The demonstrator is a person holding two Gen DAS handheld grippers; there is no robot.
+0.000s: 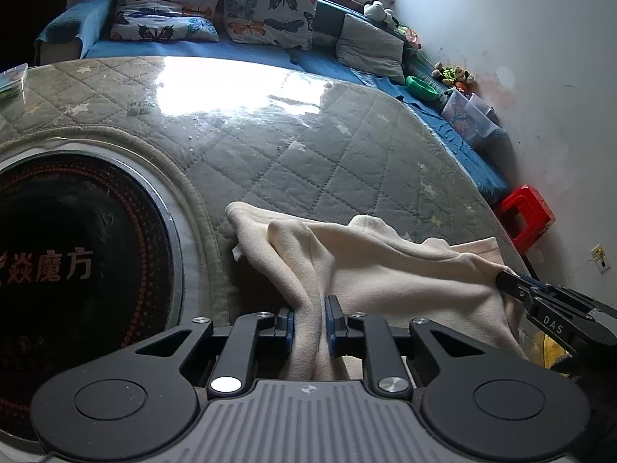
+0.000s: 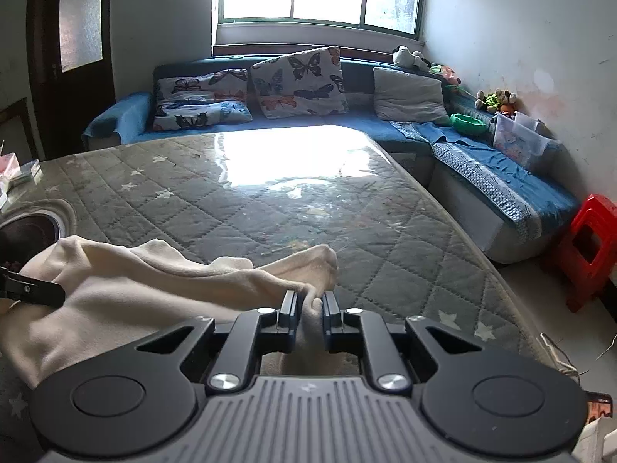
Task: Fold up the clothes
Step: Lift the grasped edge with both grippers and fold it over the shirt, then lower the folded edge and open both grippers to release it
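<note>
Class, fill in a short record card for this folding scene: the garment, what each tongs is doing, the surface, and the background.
garment: cream fleece garment, bunched, partly lifted
left tongs: shut on a fold of the garment
right tongs: shut on another part of the garment
surface: grey quilted table cover with stars, under a glossy clear sheet
inset: round black heater panel at left
background: blue sofa, butterfly cushions, red stool

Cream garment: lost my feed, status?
Left gripper shut on cream garment. Right gripper shut on it too. Garment bunched on quilted table. Nothing blocking.
</note>
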